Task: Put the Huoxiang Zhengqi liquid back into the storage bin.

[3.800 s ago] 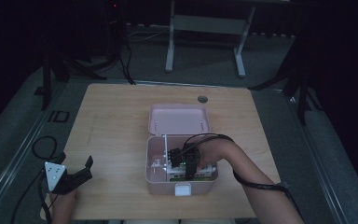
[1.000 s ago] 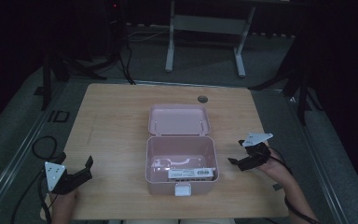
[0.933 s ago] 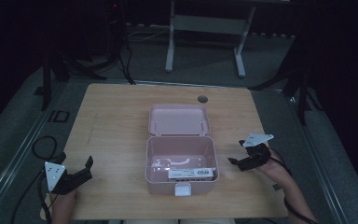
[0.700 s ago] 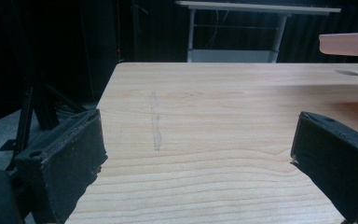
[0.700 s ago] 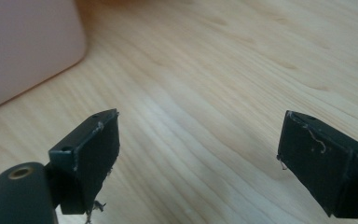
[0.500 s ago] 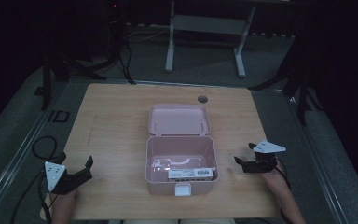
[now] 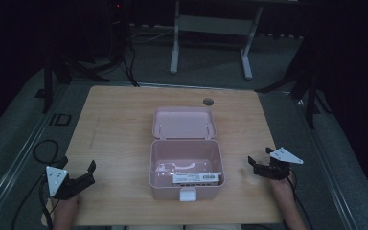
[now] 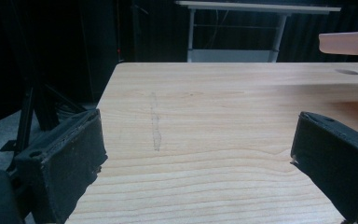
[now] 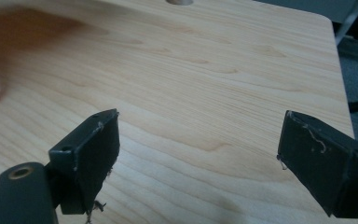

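Pink storage box [image 7: 186,167] lies open mid-table, a white labelled device [image 7: 196,178] inside by its front wall.

Both grippers rest empty, jaws spread wide: the left gripper [image 7: 84,178] well left of the box, the right gripper [image 7: 258,167] just right of it, forearms low at the near edge. To close it well, swing the hinged lid [image 7: 184,122] from behind the box forward, then press the front latch [image 7: 188,194].

high view overlooks the table [image 7: 124,124]; gripper views skim it closely.
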{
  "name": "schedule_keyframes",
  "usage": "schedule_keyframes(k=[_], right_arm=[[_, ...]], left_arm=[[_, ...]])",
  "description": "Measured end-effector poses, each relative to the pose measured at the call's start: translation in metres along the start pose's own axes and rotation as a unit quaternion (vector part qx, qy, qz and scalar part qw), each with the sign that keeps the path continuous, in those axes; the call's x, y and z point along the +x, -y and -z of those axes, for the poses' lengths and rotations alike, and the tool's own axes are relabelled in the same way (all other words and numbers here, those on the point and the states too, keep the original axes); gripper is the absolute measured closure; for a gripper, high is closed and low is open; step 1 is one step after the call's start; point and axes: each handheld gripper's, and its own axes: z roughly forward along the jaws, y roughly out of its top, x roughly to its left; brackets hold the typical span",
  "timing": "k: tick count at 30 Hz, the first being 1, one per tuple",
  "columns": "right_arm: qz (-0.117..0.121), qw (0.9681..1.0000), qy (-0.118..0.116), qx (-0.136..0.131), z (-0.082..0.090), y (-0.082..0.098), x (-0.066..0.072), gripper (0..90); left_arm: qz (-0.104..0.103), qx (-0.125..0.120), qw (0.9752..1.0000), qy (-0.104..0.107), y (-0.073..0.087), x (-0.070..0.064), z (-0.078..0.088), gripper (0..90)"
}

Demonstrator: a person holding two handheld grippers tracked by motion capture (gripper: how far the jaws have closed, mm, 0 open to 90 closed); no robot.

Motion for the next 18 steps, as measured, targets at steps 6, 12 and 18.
schedule_keyframes(k=[6, 12, 18], right_arm=[[-0.023, 0.9994, 0.024, -0.013, 0.003, 0.002, -0.004, 12.4], [-0.075, 0.9933, 0.083, -0.030, 0.008, 0.004, -0.013, 12.4], [-0.089, 0.9899, 0.108, -0.024, 0.007, 0.005, -0.015, 12.3]], left_arm=[[0.000, 0.000, 1.0000, 0.000, 0.000, 0.000, 0.000, 2.9], [0.001, 0.000, 1.0000, 0.001, 0.000, 0.000, 0.000, 2.9], [0.002, 0.000, 1.0000, 0.001, 0.000, 0.001, 0.000, 2.9]])
